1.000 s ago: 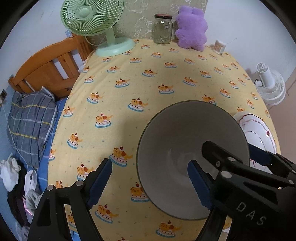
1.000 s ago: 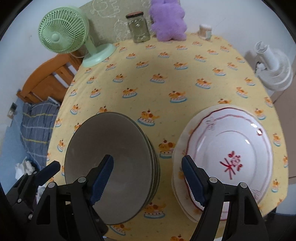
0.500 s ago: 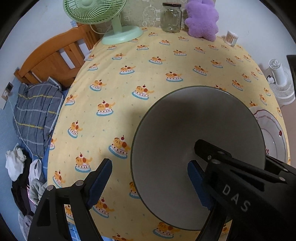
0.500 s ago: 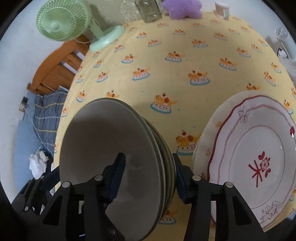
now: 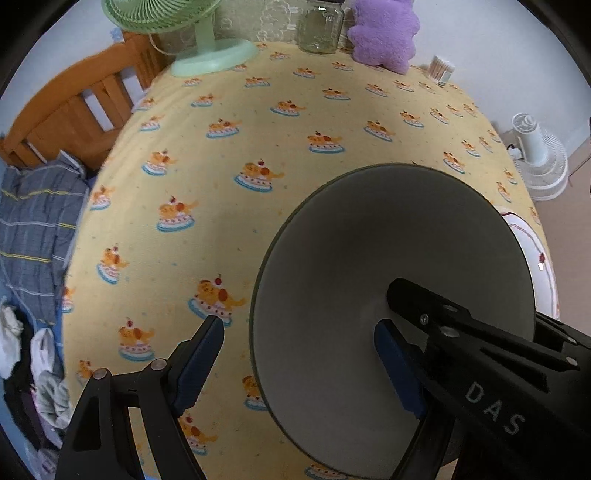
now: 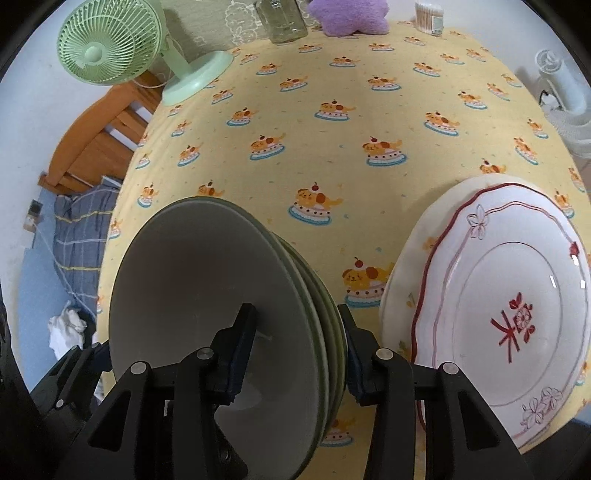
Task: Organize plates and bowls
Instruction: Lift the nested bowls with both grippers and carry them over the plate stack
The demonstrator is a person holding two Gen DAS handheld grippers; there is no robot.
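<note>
Now narrowed from wide: right claw (image 6: 297,345) pinching rim of stacked grey-green ceramic bowls (image 6: 229,332), white red-patterned plates (image 6: 498,314) just right of it. Left claw (image 5: 299,365) wide, straddling opposite rim. Probably ready for lifting.

left wrist: close above stacked grey bowls (image 5: 391,295), facing green fan (image 5: 184,26) | right wrist: just right of bowls (image 6: 221,314), same heading, red-patterned plate (image 6: 509,317) alongside | shared: bowls, fan (image 6: 110,40), yellow worktop (image 5: 295,129)
</note>
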